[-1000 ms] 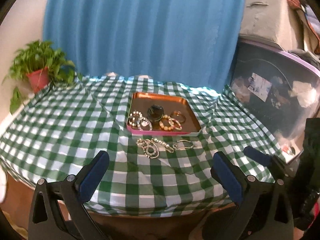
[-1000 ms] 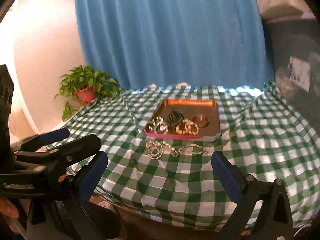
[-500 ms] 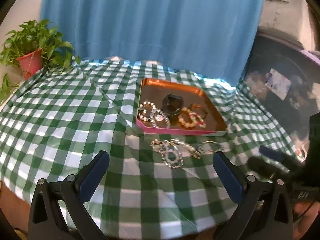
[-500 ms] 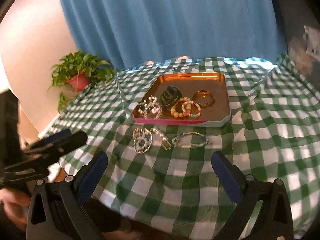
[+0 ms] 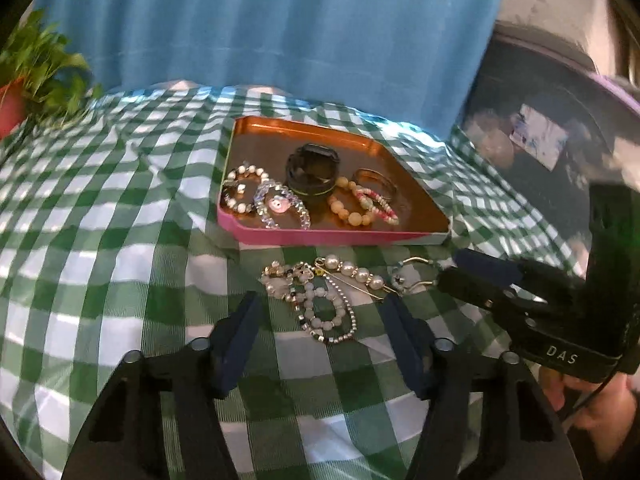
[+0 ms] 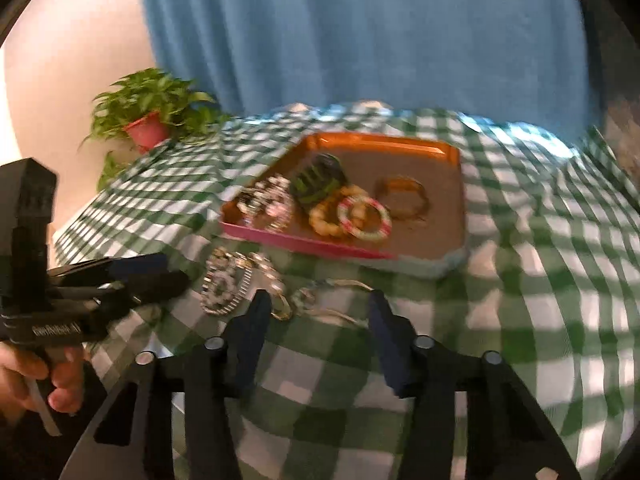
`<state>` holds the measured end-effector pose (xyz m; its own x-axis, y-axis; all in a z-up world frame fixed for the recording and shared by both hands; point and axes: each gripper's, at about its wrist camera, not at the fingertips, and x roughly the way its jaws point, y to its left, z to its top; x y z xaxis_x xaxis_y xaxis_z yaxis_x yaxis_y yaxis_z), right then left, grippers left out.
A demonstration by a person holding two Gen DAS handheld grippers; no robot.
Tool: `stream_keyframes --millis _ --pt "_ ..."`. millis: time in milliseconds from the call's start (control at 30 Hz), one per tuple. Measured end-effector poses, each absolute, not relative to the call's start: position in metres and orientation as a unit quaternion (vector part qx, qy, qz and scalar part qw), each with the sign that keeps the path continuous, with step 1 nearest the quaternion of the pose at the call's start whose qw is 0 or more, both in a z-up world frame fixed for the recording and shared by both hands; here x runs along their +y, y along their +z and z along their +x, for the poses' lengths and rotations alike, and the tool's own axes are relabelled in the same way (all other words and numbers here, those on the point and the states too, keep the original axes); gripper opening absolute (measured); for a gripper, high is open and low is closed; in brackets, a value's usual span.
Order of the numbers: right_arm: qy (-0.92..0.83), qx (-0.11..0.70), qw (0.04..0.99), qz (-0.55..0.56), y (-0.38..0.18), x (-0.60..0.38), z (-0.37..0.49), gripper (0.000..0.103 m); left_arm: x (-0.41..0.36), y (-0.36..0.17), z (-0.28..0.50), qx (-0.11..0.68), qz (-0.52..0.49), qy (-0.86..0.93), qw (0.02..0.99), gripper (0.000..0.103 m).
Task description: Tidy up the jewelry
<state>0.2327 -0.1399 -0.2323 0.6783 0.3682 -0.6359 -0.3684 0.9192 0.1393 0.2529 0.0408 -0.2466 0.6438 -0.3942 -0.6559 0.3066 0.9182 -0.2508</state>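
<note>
A copper tray with a pink front wall point(image 5: 332, 236) point(image 6: 304, 242) sits on the green checked cloth. It holds beaded bracelets point(image 5: 264, 200), a black watch point(image 5: 312, 168) and a bangle point(image 5: 376, 178). A pile of pearl and crystal jewelry point(image 5: 316, 296) point(image 6: 224, 284) lies on the cloth just in front of the tray, with a thin wire bracelet point(image 5: 412, 274) point(image 6: 328, 296) to its right. My left gripper point(image 5: 324, 320) is open, fingers on either side of the pile. My right gripper point(image 6: 316, 312) is open over the wire bracelet, and shows in the left view point(image 5: 476, 276).
A potted plant point(image 6: 148, 120) stands at the table's far left corner. A blue curtain point(image 5: 280, 28) hangs behind the table. A dark storage bin point(image 5: 540, 140) with a box on top stands to the right.
Both grippers have moved forward and down toward the loose jewelry in front of the tray. Their jaws have narrowed but stay open. The jewelry has not moved.
</note>
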Motion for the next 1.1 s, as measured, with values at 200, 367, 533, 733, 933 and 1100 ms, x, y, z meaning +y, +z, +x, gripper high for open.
stream_keyframes --millis 200,367,533,733,933,1100 --pt "0.21 0.375 0.903 -0.025 -0.245 -0.112 0.255 0.009 0.035 -0.265 0.262 0.415 -0.047 -0.174 0.891 0.019" --pt "0.203 0.383 0.9 -0.043 -0.252 -0.098 0.263 0.009 0.04 -0.268 0.266 0.416 -0.065 -0.173 0.891 0.014" --pt "0.202 0.403 0.892 -0.036 -0.259 -0.096 0.271 0.01 0.052 -0.271 0.272 0.418 -0.1 -0.177 0.885 0.006" --pt "0.21 0.409 0.887 -0.04 -0.262 -0.097 0.269 0.01 0.051 -0.268 0.268 0.422 -0.093 -0.188 0.882 0.0" --pt "0.205 0.424 0.882 -0.013 -0.26 -0.108 0.25 0.009 0.057 -0.255 0.249 0.409 -0.134 -0.212 0.877 0.0" --pt "0.194 0.425 0.884 -0.001 -0.257 -0.117 0.216 0.009 0.062 -0.253 0.233 0.415 -0.125 -0.185 0.882 0.0"
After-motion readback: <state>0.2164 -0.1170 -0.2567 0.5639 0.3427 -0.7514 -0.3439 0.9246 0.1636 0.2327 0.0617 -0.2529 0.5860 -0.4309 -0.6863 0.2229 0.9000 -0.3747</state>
